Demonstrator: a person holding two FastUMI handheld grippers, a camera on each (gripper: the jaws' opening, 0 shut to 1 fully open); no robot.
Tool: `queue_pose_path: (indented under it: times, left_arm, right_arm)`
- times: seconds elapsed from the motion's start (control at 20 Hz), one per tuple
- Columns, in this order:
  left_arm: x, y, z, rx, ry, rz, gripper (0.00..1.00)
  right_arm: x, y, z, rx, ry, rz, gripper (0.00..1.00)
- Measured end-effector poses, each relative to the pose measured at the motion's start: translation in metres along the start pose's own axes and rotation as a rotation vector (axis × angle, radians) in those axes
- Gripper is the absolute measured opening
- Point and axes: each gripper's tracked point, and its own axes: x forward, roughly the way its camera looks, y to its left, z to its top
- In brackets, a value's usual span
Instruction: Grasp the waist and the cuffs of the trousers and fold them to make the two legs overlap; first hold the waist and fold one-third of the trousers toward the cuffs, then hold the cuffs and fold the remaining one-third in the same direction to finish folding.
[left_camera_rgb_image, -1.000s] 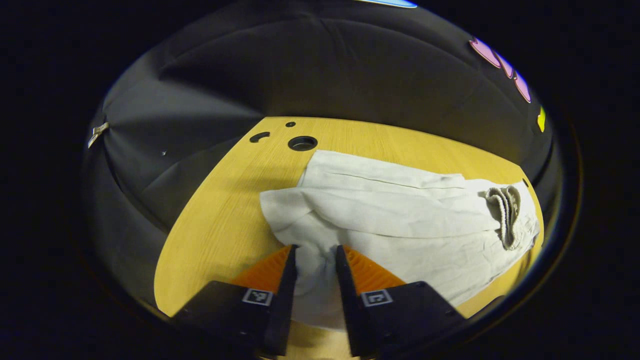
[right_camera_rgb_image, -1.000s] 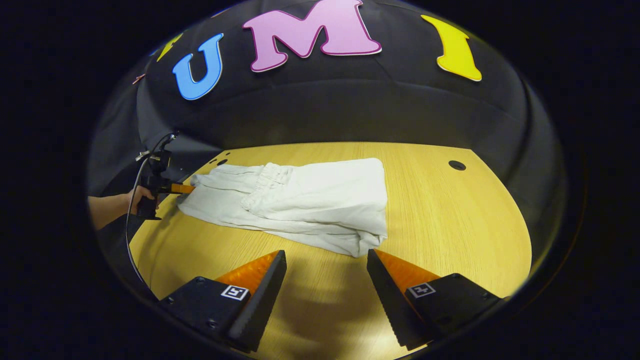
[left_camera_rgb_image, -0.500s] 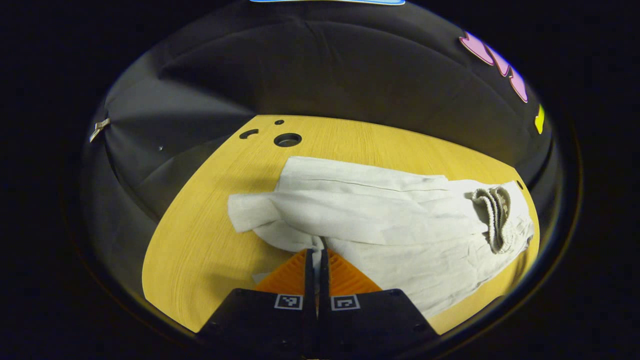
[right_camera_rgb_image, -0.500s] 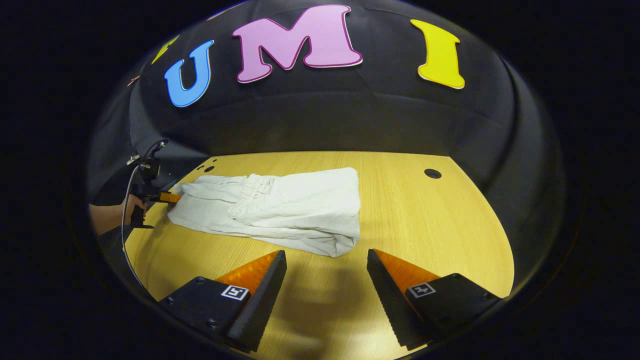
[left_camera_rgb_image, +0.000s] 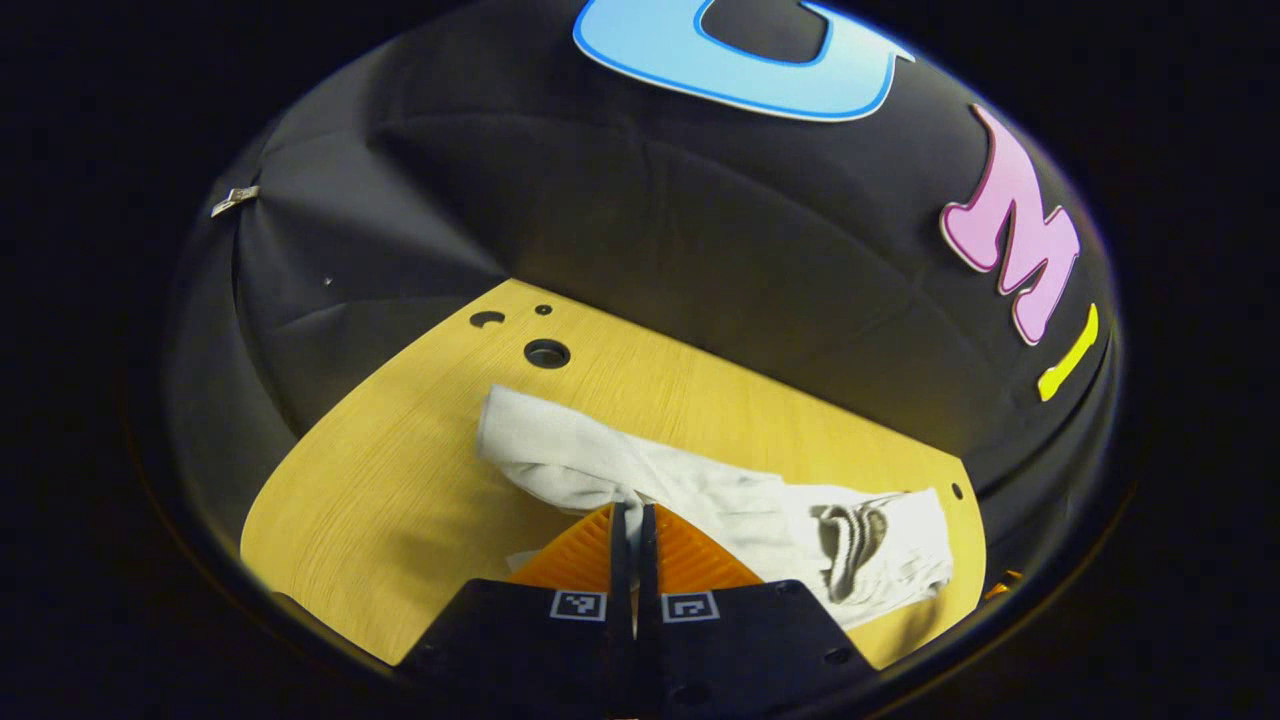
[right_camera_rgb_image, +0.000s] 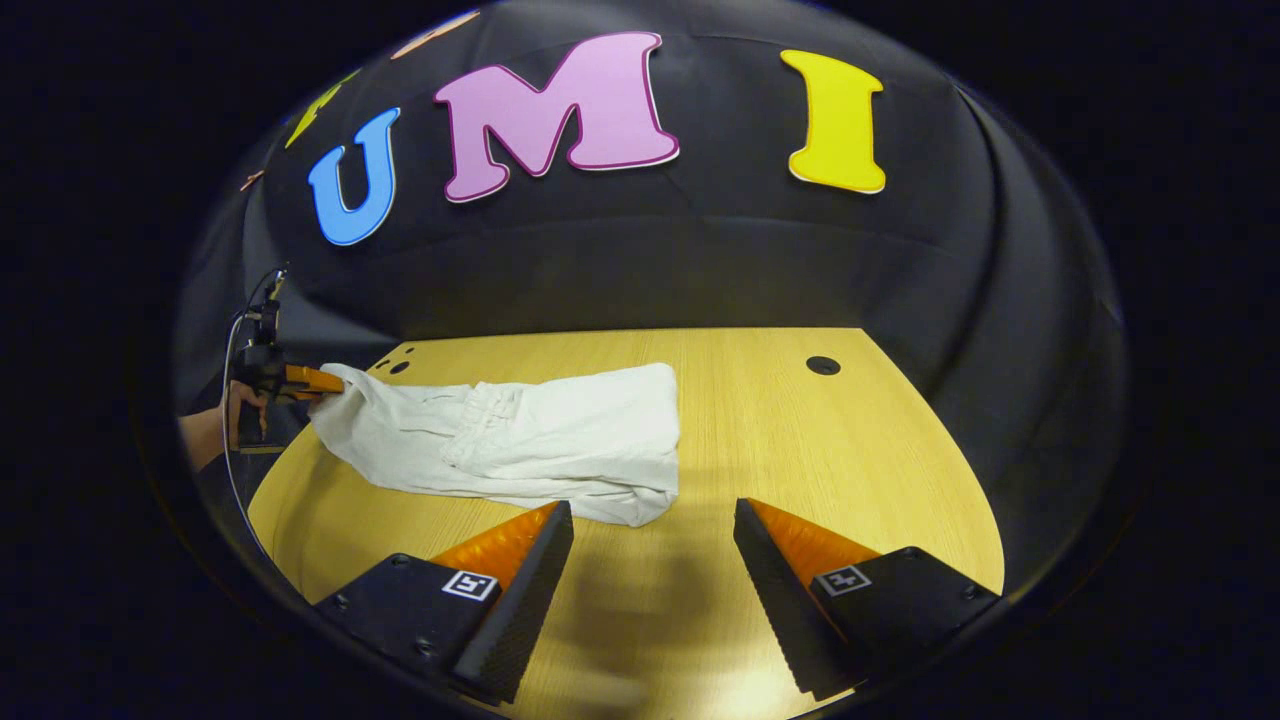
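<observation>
Two fingers of the left gripper (left_camera_rgb_image: 630, 520) pressed together, clamped on the cuff end of the trousers (left_camera_rgb_image: 720, 505), cloth raised off the wooden table (left_camera_rgb_image: 380, 500) just ahead of the tips. Right gripper (right_camera_rgb_image: 650, 520) fingers wide apart, nothing between; folded trousers (right_camera_rgb_image: 540, 440) lie ahead and left of them, waistband (right_camera_rgb_image: 480, 425) on top.

Both grippers: black bodies, square black-and-white tags (right_camera_rgb_image: 470, 586), ribbed wedge fingers (right_camera_rgb_image: 520, 600). Thin cable (right_camera_rgb_image: 232, 420) loops beside hand (right_camera_rgb_image: 235, 415).
</observation>
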Motion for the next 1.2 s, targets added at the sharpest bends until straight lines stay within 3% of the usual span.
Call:
queue_pose_path:
  times: [0.15, 0.5, 0.75, 0.95, 1.2]
  left_arm:
    - [-0.01, -0.038, 0.016, -0.068, -0.02, -0.057, 0.06]
    - [-0.026, -0.155, 0.038, 0.073, -0.062, -0.192, 0.06]
    - [-0.02, -0.269, 0.022, 0.025, -0.051, -0.349, 0.06]
    - [-0.005, -0.348, -0.013, 0.069, 0.004, -0.442, 0.06]
    - [0.014, -0.416, -0.061, 0.133, 0.082, -0.515, 0.06]
  right_arm:
    - [-0.005, -0.003, 0.004, 0.008, -0.015, -0.004, 0.99]
    - [-0.021, -0.011, 0.007, 0.021, -0.044, -0.018, 0.99]
    - [-0.031, -0.031, 0.003, 0.088, -0.056, -0.054, 0.98]
    - [-0.039, -0.047, 0.003, 0.174, -0.064, -0.068, 0.99]
    - [-0.053, -0.072, 0.006, 0.175, -0.097, -0.129, 0.98]
